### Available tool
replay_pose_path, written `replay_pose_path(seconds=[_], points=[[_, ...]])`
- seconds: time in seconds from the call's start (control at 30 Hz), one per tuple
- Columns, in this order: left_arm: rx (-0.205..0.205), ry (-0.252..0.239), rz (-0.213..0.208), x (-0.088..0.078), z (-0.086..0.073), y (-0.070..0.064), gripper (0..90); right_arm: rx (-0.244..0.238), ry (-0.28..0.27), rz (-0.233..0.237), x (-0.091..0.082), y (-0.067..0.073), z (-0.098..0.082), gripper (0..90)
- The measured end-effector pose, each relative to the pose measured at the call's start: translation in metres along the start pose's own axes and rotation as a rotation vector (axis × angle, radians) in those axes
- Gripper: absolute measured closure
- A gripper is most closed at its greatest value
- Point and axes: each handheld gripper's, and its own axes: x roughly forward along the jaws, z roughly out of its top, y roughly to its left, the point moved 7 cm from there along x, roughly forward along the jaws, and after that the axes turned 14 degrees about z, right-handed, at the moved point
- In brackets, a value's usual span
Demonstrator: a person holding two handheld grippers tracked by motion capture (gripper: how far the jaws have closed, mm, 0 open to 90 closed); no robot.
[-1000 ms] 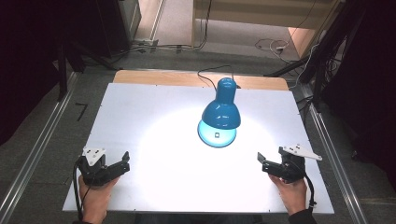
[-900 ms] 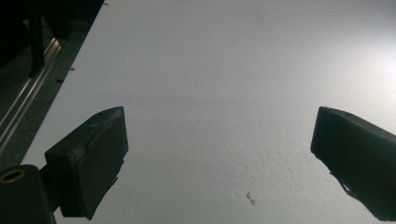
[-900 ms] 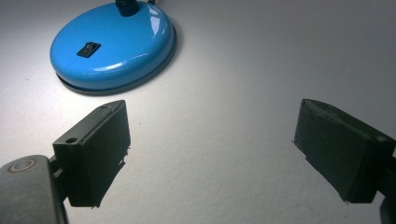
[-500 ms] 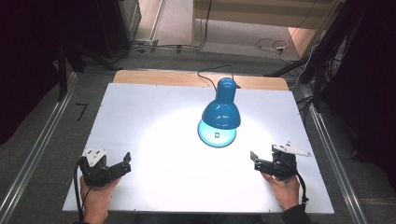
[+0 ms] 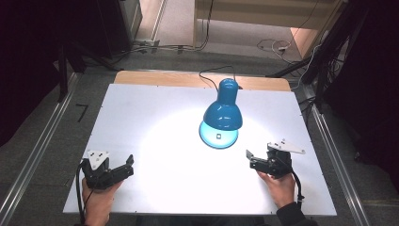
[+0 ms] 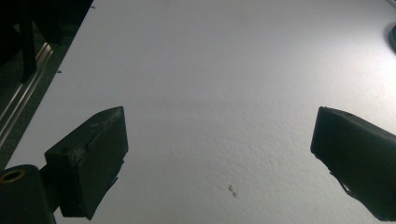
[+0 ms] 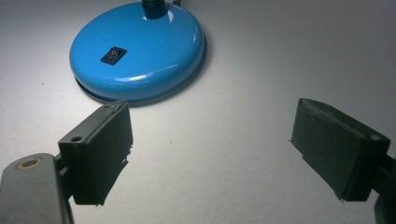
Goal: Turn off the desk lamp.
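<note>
In the high view, the glossy blue metal desk lamp [image 5: 222,115] stands right of centre on the white rectangular tabletop [image 5: 141,122], casting a bright pool of light around its round base. The right gripper [image 5: 254,160] sits at lower right, near the base, its jaws spread wide and holding nothing. In the right gripper view the black rocker switch [image 7: 113,55] shows at upper left. The left gripper [image 5: 124,167], at lower left, is likewise wide apart and empty over bare tabletop.

I see a blue desk lamp [image 5: 222,115] lit, upright, right of desk [image 5: 141,117] centre; rocker switch [image 7: 113,55] on round base [image 7: 154,51].
</note>
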Motion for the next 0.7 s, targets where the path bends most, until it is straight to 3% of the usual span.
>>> replay_pose_path(seconds=[0.7], points=[[0.004,0.005,0.000,0.000,-0.002,0.000,4.4,-0.014,0.003,0.020,0.021,0.014,0.007,12.8]])
